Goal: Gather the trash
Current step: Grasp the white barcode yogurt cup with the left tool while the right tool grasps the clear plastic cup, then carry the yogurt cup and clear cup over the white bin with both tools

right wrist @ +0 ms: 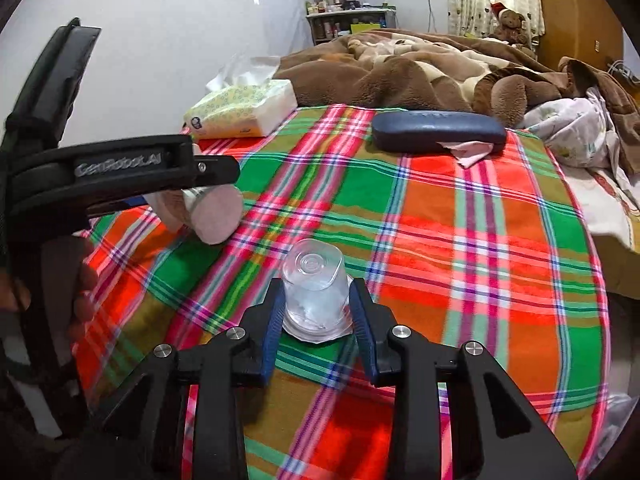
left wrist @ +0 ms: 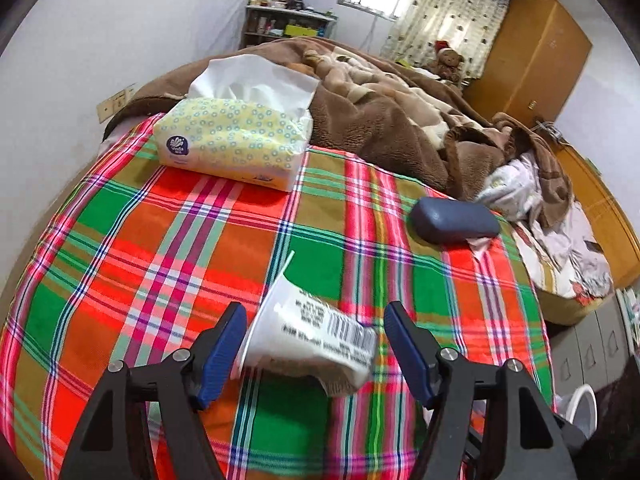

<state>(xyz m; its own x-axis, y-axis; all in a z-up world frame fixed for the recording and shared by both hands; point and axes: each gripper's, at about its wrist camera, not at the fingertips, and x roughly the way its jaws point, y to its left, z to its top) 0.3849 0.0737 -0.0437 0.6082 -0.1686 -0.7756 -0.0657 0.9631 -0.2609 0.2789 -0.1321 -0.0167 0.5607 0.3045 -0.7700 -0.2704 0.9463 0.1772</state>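
Note:
A white paper cup (left wrist: pixel 308 332) with a barcode label and a thin straw lies on its side on the plaid bedsheet (left wrist: pixel 160 240). My left gripper (left wrist: pixel 314 344) is open around it: the left pad is close to the cup's rim, and a gap shows at the right pad. The right wrist view shows the same cup (right wrist: pixel 218 216) under a left gripper finger (right wrist: pixel 216 170). A clear plastic cup (right wrist: pixel 314 288) stands upside down on the sheet. My right gripper (right wrist: pixel 316 312) is shut on it, with both blue pads against its sides.
A yellow tissue pack (left wrist: pixel 236 142) lies at the far left of the sheet. A dark blue glasses case (left wrist: pixel 454 220) lies far right, with pink paper (right wrist: pixel 468 150) under it. A brown blanket (left wrist: pixel 380 120) is heaped behind. A white round container (left wrist: pixel 582 404) stands below the bed's right edge.

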